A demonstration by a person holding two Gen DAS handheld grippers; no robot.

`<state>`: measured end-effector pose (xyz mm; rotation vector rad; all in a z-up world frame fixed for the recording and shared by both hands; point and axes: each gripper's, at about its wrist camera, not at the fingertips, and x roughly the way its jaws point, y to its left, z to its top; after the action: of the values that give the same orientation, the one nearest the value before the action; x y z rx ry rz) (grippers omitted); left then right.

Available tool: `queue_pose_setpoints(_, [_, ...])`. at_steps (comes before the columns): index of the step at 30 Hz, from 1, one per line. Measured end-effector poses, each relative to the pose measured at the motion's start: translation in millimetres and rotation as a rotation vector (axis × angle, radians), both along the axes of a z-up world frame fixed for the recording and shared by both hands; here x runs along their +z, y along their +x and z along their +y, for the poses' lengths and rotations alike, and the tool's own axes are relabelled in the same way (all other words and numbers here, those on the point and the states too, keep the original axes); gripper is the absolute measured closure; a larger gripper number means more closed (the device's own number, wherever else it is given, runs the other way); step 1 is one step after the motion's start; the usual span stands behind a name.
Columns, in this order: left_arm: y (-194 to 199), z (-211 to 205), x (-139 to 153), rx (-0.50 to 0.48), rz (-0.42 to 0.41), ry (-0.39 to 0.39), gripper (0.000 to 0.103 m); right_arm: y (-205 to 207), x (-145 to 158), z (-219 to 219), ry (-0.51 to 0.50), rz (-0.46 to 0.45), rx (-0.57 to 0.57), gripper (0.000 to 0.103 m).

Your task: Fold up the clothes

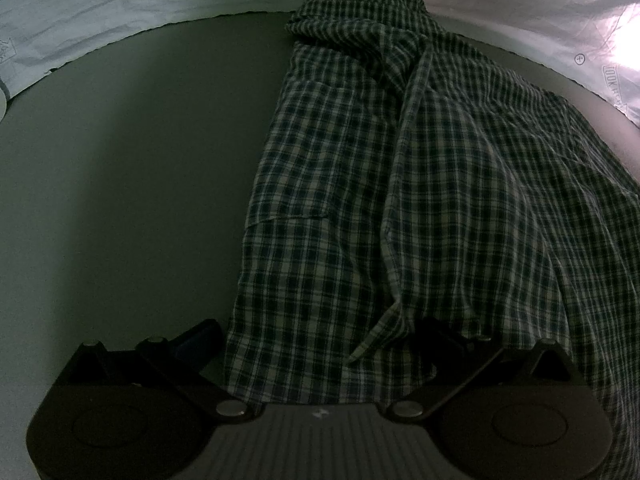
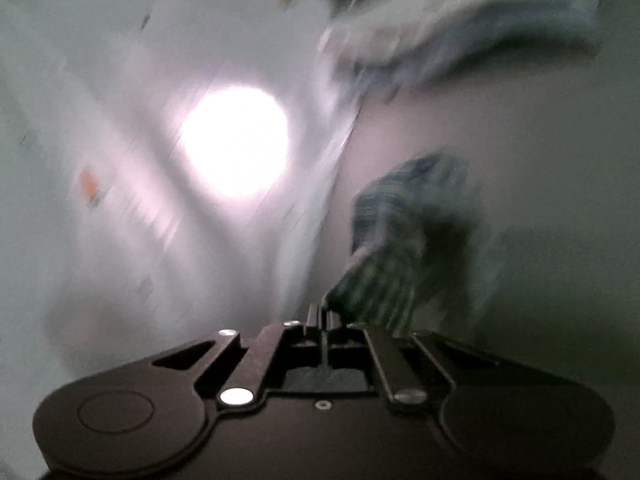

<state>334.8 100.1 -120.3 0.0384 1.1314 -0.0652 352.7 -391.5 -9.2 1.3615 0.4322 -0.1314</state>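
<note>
two hand-held grippers: left [image 1: 316, 336] wide over plaid shirt [image 1: 400, 200], right [image 2: 324, 316] pinching it

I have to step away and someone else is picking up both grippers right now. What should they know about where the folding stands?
Left gripper: open, its fingers spread either side of the checked shirt's near hem, nothing clamped.
Right gripper: shut on a bunched bit of checked fabric; that view is blurred.
Shirt: lying lengthwise on the grey table, rumpled, far end bunched against the white backdrop.
Done: no clean fold visible.
Left: flatten it, then fold.
</note>
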Motion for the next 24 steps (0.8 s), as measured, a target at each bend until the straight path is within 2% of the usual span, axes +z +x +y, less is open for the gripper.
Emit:
queue_pose_setpoints(1, [-0.5, 0.2, -0.1, 0.0, -0.003, 0.0, 0.0, 4.5, 4.0, 9.0, 0.013, -0.029, 0.038, 0.101])
queue_pose_setpoints(6, [-4.2, -0.7, -0.4, -0.001, -0.028, -0.001, 0.0, 14.6, 1.3, 64.1, 0.056, -0.041, 0.246, 0.101])
queue_pose_setpoints(10, [-3.3, -0.8, 0.8, 0.001, -0.027, -0.002, 0.0, 15.9, 10.0, 105.1, 0.061, -0.108, 0.45, 0.101])
queue_pose_setpoints(12, [-3.8, -0.9, 1.0, 0.004, -0.028, -0.003, 0.0, 22.0, 5.5, 116.9, 0.05, -0.087, 0.536, 0.1])
queue_pose_setpoints(13, [-4.1, -1.1, 0.9, 0.006, -0.029, -0.004, 0.0, 24.1, 0.8, 119.5, 0.044, -0.045, 0.557, 0.096])
queue_pose_setpoints(15, [-3.1, -0.8, 0.9, 0.005, -0.026, -0.005, 0.0, 22.3, -10.1, 117.7, 0.026, 0.041, 0.55, 0.091])
queue_pose_setpoints(17, [-1.3, -1.0, 1.6, 0.002, -0.007, -0.005, 0.0, 13.2, -15.2, 109.3, 0.027, 0.069, 0.514, 0.077])
queue_pose_setpoints(18, [-1.0, -1.0, 3.2, 0.004, 0.001, -0.005, 0.0, 8.0, -16.5, 103.4, 0.034, 0.078, 0.495, 0.063])
queue_pose_setpoints(19, [-1.5, -0.4, 6.4, 0.008, 0.002, -0.004, 0.0, 2.4, -15.5, 96.5, 0.036, 0.071, 0.474, 0.058])
queue_pose_setpoints(21, [-5.3, 1.7, 17.9, 0.013, -0.034, -0.011, 0.0, -8.2, -11.7, 82.1, 0.022, 0.055, 0.431, 0.056])
queue_pose_setpoints(24, [-12.6, 3.1, 40.4, -0.002, -0.111, -0.047, 0.0, -22.0, -5.6, 61.8, -0.048, 0.053, 0.371, 0.046])
